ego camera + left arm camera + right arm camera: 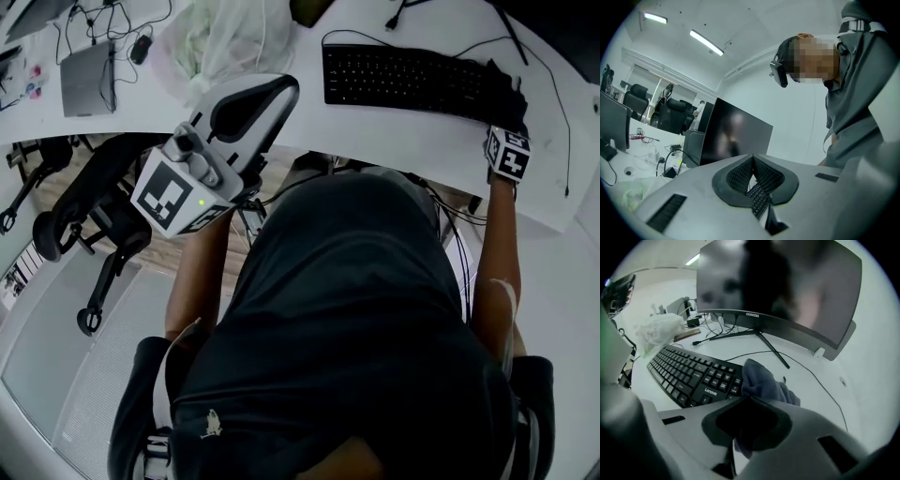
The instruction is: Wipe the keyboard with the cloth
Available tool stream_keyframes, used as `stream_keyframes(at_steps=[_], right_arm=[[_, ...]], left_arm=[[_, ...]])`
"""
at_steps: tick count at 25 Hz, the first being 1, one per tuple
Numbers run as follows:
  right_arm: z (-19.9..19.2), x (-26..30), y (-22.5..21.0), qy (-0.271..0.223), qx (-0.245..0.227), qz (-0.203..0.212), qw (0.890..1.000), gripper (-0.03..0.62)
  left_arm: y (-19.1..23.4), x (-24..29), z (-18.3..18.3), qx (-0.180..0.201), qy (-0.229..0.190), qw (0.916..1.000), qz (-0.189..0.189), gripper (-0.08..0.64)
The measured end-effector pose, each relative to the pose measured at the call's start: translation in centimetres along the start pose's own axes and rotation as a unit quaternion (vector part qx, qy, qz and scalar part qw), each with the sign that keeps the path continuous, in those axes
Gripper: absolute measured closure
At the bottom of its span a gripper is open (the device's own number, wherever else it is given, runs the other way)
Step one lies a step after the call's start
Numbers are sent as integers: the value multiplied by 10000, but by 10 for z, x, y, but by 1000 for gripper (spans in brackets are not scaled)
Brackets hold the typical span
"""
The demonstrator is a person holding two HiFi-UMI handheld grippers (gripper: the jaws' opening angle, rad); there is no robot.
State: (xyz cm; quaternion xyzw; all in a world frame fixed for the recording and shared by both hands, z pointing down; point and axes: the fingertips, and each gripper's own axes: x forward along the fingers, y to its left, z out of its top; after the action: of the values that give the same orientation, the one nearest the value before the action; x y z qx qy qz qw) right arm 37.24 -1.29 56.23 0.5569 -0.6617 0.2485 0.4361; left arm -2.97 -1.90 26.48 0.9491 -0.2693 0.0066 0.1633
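Observation:
A black keyboard (403, 79) lies on the white desk (394, 141), shown again in the right gripper view as the keyboard (689, 373). A dark blue-grey cloth (503, 92) rests bunched on the keyboard's right end. My right gripper (504, 117) is shut on that cloth (764, 384), which bulges out past the jaw tips of the right gripper (750, 401) and touches the end keys. My left gripper (267, 94) is held up off the desk near my chest. In its own view the left gripper (752, 158) is shut with nothing in it.
A crumpled white plastic bag (225, 37) lies left of the keyboard, and a grey box (86, 77) with cables further left. A monitor (787, 282) stands behind the keyboard on thin legs, with cables trailing. A black office chair (94, 216) sits below the desk's front edge.

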Motion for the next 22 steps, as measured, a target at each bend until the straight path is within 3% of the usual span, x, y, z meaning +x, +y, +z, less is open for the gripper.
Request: stream_keyframes(at_steps=[2, 4, 6, 8, 10, 12, 14, 16, 19, 22], right_arm=[[17, -2, 13, -197, -12, 50, 9998, 561], [41, 0, 69, -485, -357, 709, 9957, 561], [54, 0, 130, -620, -896, 1523, 9823, 561], [50, 4, 151, -565, -970, 1914, 9751, 561], [40, 8, 129, -434, -596, 1716, 9824, 561], [28, 8, 88, -107, -683, 911, 9934, 561], [23, 2, 55, 149, -853, 171, 9961, 561], [35, -2, 59, -20, -614, 127, 9980, 561], [68, 5, 139, -478, -616, 931, 9926, 561], [91, 14, 243, -674, -1209, 1884, 9723, 561]], left_arm=[[5, -3, -2, -69, -4, 10000, 29, 555], [8, -1, -4, -113, 5, 9999, 1, 555], [8, 4, -2, -101, 6, 9999, -81, 555], [7, 7, 2, -50, -4, 9999, -159, 555], [10, 6, 3, -38, 0, 9999, -162, 555], [15, -1, 1, -72, 11, 9999, -110, 555], [20, -9, -2, -122, 8, 9999, -57, 555], [24, -15, -4, -187, -5, 9998, -34, 555], [27, -18, -3, -237, -23, 9996, -119, 555], [25, -15, 1, -153, -15, 9995, -272, 555]])
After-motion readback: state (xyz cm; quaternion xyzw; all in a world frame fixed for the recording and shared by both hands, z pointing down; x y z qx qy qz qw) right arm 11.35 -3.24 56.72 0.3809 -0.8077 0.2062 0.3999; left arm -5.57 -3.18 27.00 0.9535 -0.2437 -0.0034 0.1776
